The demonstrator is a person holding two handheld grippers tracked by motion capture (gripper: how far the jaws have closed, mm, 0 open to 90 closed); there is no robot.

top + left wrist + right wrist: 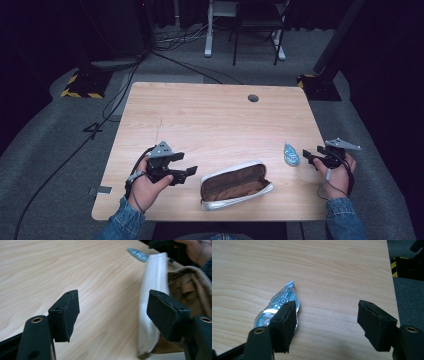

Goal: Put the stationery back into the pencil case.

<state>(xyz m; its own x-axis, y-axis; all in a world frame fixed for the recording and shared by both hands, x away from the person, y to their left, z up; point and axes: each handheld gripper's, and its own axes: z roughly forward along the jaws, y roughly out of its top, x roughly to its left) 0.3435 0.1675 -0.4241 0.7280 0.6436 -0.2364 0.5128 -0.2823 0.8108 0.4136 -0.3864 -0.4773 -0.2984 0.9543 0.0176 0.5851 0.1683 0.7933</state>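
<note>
An open pencil case (235,185), white outside and brown inside, lies near the table's front edge. A small blue correction tape dispenser (291,154) lies flat to its right. My left gripper (186,164) hovers open just left of the case, nothing between its jaws. In the left gripper view the case's white rim (152,285) runs just inside the right jaw of that gripper (113,307), and the dispenser (138,254) lies far off. My right gripper (311,154) stands open just right of the dispenser. In the right gripper view the dispenser (283,300) is partly behind the left jaw of that gripper (327,315).
The wooden table (210,120) has a round cable hole (253,98) at the back. Its right edge (392,290) is close to my right gripper. On the floor beyond are cables, a yellow-and-black striped base (80,85) and furniture legs (209,35).
</note>
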